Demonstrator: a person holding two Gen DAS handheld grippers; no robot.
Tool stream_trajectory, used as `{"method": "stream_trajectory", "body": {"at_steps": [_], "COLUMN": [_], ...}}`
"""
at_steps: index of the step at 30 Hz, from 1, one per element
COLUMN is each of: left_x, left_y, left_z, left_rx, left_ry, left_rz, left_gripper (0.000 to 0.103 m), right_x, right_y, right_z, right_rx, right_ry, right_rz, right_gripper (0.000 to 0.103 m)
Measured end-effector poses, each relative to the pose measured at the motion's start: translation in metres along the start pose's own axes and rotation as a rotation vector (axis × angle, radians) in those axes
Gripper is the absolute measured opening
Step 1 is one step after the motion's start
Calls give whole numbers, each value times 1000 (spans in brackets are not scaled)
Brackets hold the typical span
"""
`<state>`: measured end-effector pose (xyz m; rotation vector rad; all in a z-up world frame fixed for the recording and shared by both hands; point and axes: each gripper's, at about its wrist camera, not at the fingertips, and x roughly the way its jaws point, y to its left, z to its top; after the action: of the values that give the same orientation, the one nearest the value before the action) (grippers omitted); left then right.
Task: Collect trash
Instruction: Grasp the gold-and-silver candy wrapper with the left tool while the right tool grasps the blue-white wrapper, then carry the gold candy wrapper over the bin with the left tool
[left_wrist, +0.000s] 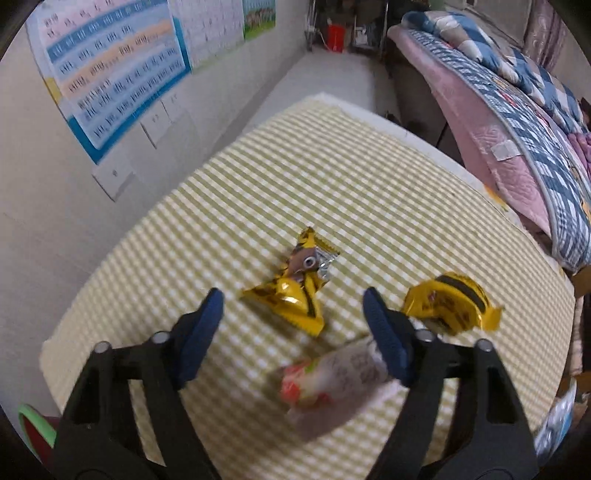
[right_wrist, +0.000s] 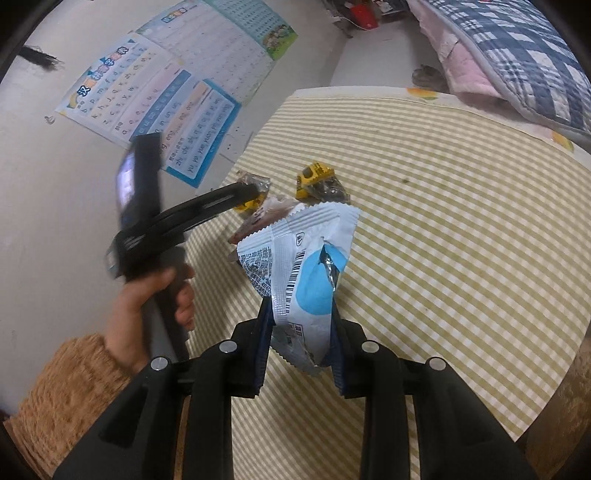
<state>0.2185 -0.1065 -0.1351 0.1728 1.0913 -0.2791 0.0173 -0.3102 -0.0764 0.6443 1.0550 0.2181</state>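
Observation:
My left gripper (left_wrist: 293, 306) is open above the checked table (left_wrist: 369, 206). A yellow and black wrapper (left_wrist: 295, 288) lies between and just beyond its fingertips. A second yellow wrapper (left_wrist: 450, 302) lies right of the right finger. A blurred white and red wrapper (left_wrist: 332, 376) lies under the right finger. My right gripper (right_wrist: 300, 310) is shut on a white and blue wrapper (right_wrist: 303, 266), held above the table. In the right wrist view the left gripper (right_wrist: 243, 192) hovers over the yellow wrappers (right_wrist: 321, 182) and a brown wrapper (right_wrist: 258, 218).
A wall with learning posters (left_wrist: 110, 70) runs along the table's left side. A bed with a pink and blue checked quilt (left_wrist: 517, 129) stands to the right. A red and green container (left_wrist: 33, 428) shows at the table's lower left.

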Motion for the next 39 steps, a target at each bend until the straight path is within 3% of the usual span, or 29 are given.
{"method": "stream_trajectory", "body": {"at_steps": [1,3,4,10,18,21,27,32,39], "left_x": [4,13,16,-1,-75,-95,-126,-152,-168], "left_y": [-1,-6,-7,-4,6,11,21,31,53], "left_z": [1,2,1,-3,-43,-62,-104,-139,-167], "left_rx": [3,25,35,16,47,57,31,-54,-109], "left_ry": [13,43,58,20,-107,-101,-113,-136,-147], "left_rz": [-1,6,4,5,-37,16,-15,-24,-27], "left_gripper": [61,36,31,30,30,30,30,30,30], "right_x": [0,1,1,0,-3,2,15,26,22], "right_y": [-2,-1,-2,-7,-5,-3,14,28,49], "right_z": [-1,0,0,1,0,-2,-9,-18,-30], "right_rx": [0,3,7,12,-12,-32,-108,-152,-226], "right_ry": [2,6,5,-1,-25,-21,0,30,-8], "right_rz": [4,12,14,-1,-40,-71,-119,-117,-122], "right_gripper": [28,28,28,28,28,28,28,28,28]}}
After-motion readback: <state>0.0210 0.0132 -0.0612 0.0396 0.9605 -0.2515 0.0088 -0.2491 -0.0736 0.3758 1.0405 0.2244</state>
